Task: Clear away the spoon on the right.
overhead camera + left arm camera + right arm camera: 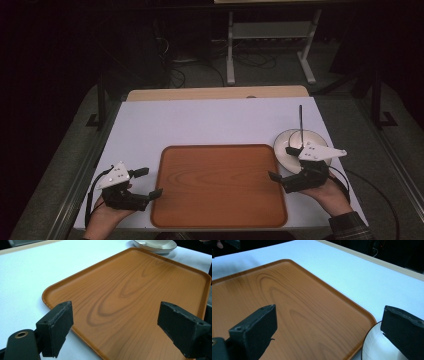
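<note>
**Two spread grippers flank a wooden tray at the near edge of the table**

Nearest the person, the left gripper (149,182) sits by the table's near left corner, its fingers (56,328) spread wide and aimed at the tray's left rim, gripping nothing. The right gripper (282,162) is held near the near right corner, fingers (255,326) likewise wide apart with nothing between them, pointing leftward at the tray's right rim and the plate's edge.

Between them the wood-grain tray (172,210) lies flat on the white table (200,125), its near rim close to the near edge and its long axis running left to right, parallel to that edge.

Just beyond the right gripper, touching or nearly touching the tray's far right corner, is a white plate (282,142). A thin dark utensil (300,120) rests in it, its handle pointing toward the far edge.

The high view alone shows the utensil and the tray's full outline. The left gripper view adds a thin dark line around the plate's rim and something white and raised in its middle, too cropped to tell. The right gripper view shows the plate's bare near edge beside the tray's rim.
</note>
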`<state>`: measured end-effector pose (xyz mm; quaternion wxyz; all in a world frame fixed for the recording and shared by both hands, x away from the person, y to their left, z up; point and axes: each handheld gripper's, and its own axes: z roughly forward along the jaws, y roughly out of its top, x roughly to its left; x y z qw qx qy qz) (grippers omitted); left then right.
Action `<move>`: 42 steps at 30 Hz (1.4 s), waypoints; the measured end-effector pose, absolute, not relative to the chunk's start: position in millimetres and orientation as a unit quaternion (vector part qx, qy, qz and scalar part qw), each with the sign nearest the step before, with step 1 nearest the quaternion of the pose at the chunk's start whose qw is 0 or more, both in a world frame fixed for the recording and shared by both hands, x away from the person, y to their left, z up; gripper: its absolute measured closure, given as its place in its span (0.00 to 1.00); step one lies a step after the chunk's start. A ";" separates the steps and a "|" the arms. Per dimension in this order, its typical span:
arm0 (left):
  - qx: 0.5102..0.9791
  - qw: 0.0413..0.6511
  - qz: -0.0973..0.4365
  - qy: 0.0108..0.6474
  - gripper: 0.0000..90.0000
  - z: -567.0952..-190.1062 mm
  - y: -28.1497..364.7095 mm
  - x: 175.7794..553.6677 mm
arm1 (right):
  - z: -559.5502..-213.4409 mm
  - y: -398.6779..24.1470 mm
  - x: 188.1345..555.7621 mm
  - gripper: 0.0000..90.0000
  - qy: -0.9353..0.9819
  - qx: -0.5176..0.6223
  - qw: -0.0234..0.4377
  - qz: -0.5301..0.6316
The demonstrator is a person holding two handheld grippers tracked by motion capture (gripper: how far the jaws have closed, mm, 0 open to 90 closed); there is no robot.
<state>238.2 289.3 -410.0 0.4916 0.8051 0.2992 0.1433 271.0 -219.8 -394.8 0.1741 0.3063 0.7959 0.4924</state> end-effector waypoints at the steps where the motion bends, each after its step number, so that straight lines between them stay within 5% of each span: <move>1: 0.805 0.492 0.142 0.300 0.14 -410.2 289.4 238.5 | -394.1 -219.3 272.5 0.00 0.796 0.307 0.176 0.491; 42: 0.802 0.495 0.141 0.302 0.14 -410.1 289.2 240.1 | -370.8 -211.0 318.4 0.00 0.794 0.302 0.182 0.495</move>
